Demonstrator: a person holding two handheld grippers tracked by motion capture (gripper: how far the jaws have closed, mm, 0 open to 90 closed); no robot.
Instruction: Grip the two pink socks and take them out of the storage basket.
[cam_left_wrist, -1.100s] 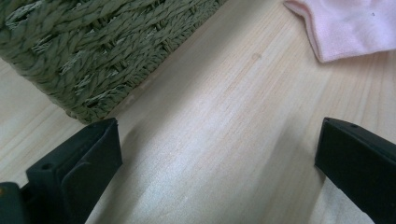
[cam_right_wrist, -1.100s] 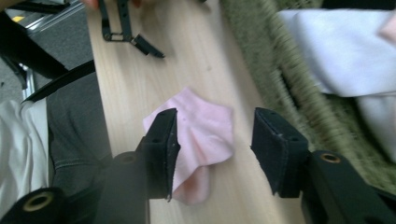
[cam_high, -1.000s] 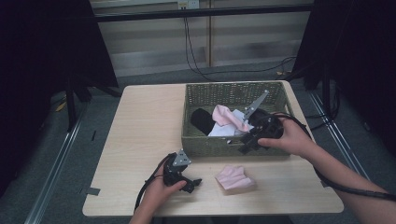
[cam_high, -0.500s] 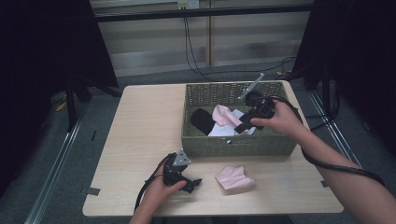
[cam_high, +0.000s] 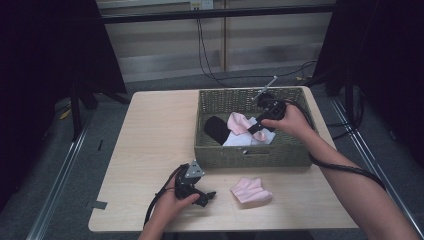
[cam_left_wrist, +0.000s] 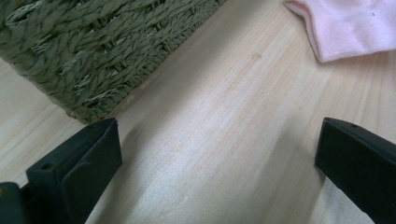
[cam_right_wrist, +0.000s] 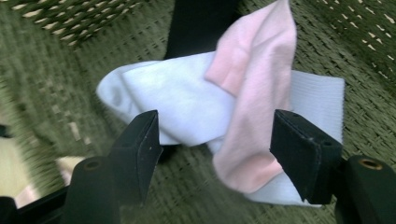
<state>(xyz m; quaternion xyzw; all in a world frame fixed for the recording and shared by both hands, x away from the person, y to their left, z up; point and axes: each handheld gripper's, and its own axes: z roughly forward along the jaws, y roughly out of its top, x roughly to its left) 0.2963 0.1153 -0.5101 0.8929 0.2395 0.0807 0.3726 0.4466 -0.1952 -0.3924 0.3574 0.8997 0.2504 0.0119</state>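
A green woven basket (cam_high: 250, 157) stands on the table's right half. Inside lie a pink sock (cam_high: 238, 121) (cam_right_wrist: 254, 93) draped over a white sock (cam_high: 235, 140) (cam_right_wrist: 173, 105), with a black sock (cam_high: 216, 128) (cam_right_wrist: 198, 23) beside them. My right gripper (cam_high: 253, 129) (cam_right_wrist: 215, 135) hangs open just above the pink and white socks, jaws on either side of them. Another pink sock (cam_high: 251, 190) (cam_left_wrist: 348, 25) lies folded on the table in front of the basket. My left gripper (cam_high: 207, 196) (cam_left_wrist: 217, 161) rests open on the wood near the basket's front left corner.
The wooden table (cam_high: 150, 135) has bare room on its left half. Cables (cam_high: 345, 167) trail from both grippers. Dark curtains and a metal frame stand beyond the table's far edge.
My right gripper has moved from the basket's front rim to inside the basket, above the socks. The left gripper has stayed put.
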